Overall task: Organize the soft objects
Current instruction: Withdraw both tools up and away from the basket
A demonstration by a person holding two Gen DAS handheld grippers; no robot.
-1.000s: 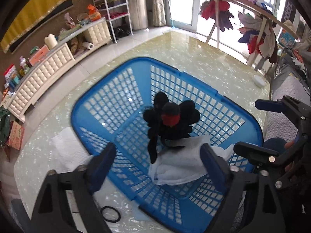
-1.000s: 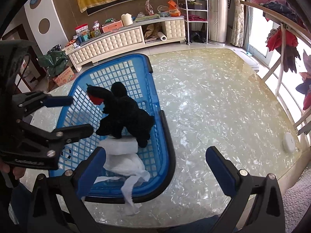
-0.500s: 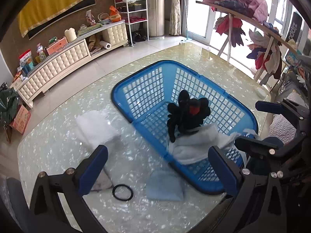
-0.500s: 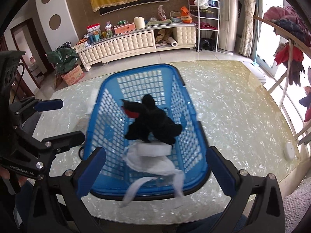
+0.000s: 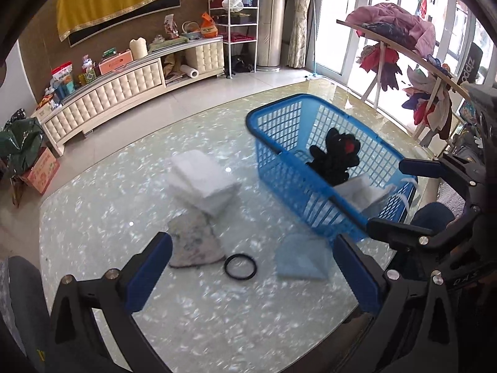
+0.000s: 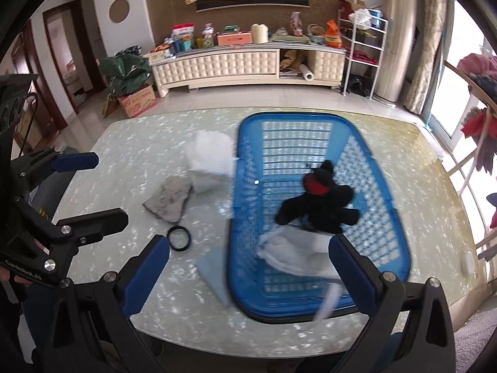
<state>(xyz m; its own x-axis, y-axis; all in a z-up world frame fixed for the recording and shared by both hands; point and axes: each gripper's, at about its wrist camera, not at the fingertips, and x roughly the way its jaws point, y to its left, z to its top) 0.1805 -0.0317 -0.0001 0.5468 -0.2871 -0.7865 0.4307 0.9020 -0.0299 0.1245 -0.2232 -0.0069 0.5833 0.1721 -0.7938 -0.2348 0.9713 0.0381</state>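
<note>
A blue laundry basket [image 5: 273, 155] [image 6: 245, 143] stands on the glass table. In it lie a black plush toy [image 5: 337, 158] [image 6: 320, 206] with a red patch and a white cloth [image 5: 360, 191] [image 6: 295, 248]. On the table left of the basket lie a folded white towel [image 5: 202, 183] [image 6: 211, 158], a grey rag [image 5: 194, 242] [image 6: 169, 199] and a light blue cloth [image 5: 301, 259] [image 6: 214, 267]. My left gripper [image 5: 253, 276] is open and empty above the table's near side. My right gripper [image 6: 248, 270] is open and empty over the basket's near end.
A black ring [image 5: 240, 265] [image 6: 178, 237] lies on the table by the grey rag. A small white disc [image 6: 467, 264] sits at the table's right edge. A cream sideboard [image 6: 236, 65] and a drying rack with clothes [image 5: 413, 59] stand beyond the table.
Both grippers have pulled back and swung left from over the basket. The towel, rag, ring and blue cloth have come into view. The toy and white cloth stay in the basket.
</note>
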